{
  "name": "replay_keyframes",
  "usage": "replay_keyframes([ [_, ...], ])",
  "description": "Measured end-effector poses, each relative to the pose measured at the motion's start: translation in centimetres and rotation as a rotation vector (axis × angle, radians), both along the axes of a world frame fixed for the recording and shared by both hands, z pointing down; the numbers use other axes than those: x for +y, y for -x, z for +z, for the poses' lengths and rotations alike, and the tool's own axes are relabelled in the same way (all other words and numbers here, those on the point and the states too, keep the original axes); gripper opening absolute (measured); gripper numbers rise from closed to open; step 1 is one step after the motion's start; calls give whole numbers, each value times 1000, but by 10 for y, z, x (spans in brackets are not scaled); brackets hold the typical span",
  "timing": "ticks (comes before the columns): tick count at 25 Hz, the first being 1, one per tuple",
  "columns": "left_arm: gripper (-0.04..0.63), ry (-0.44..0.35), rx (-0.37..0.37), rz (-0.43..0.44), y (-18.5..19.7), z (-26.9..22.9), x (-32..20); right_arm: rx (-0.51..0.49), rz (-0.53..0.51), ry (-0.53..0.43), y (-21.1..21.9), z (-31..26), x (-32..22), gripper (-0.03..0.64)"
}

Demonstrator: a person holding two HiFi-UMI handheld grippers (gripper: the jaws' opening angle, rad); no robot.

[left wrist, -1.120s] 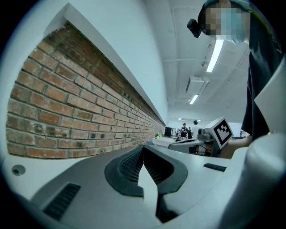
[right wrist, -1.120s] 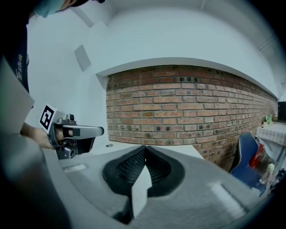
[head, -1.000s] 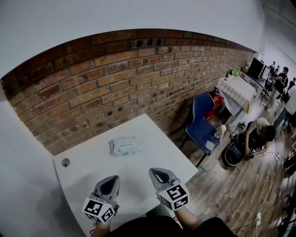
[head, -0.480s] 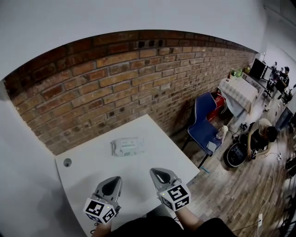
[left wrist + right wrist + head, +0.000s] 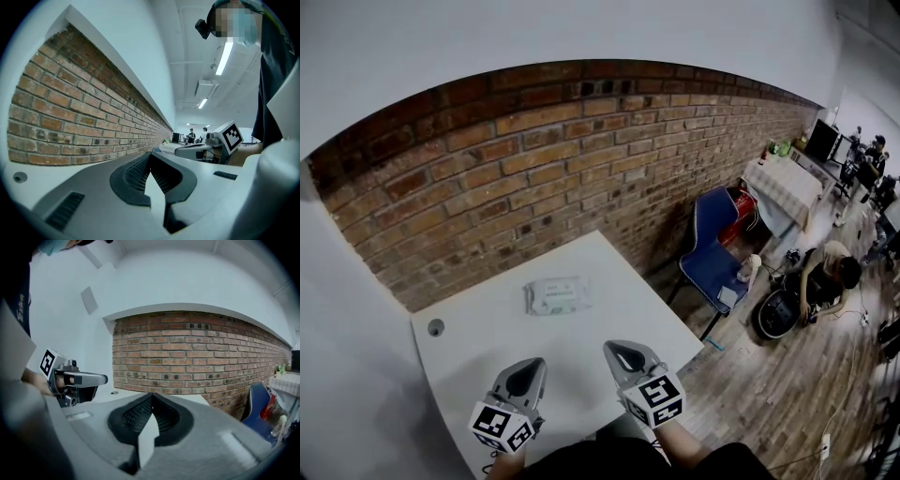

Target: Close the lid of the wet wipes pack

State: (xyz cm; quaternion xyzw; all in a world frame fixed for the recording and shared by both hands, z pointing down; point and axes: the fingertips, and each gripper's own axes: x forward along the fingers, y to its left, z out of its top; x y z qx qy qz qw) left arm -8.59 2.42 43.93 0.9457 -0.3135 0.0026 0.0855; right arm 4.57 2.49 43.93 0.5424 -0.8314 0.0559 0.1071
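The left gripper (image 5: 528, 364) and the right gripper (image 5: 615, 348) hover side by side over the near edge of a white table (image 5: 609, 281), both pointing toward the brick wall (image 5: 534, 159). Beyond their tips the tabletop lies bare up to the wet wipes pack (image 5: 555, 295), which rests flat near the middle of the table, well apart from both grippers and a little nearer the wall. Nothing stands between the grippers and the pack. The pack is too small here to tell how its lid sits. A small round hole (image 5: 436, 327) shows in the table's left corner.

Off the table's right side a blue chair (image 5: 710, 246) stands by the wall. Farther right a person (image 5: 825, 272) crouches on the wooden floor (image 5: 769, 394), and a cloth-covered table (image 5: 783, 187) stands behind, with more people at the far end of the room.

Compared with half a second ago, the pack and both grippers sit in the same places; since a second ago the whole view has only shifted slightly.

In each gripper view the two ribbed pads meet at the tip with no gap. Both grippers are clenched on nothing and touch neither the table nor the pack.
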Motion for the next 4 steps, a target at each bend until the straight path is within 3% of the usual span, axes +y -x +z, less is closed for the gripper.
replay_keyframes([
  [4, 0, 4, 5, -7, 2, -1, -1, 2, -2, 0, 1, 0, -1, -3],
])
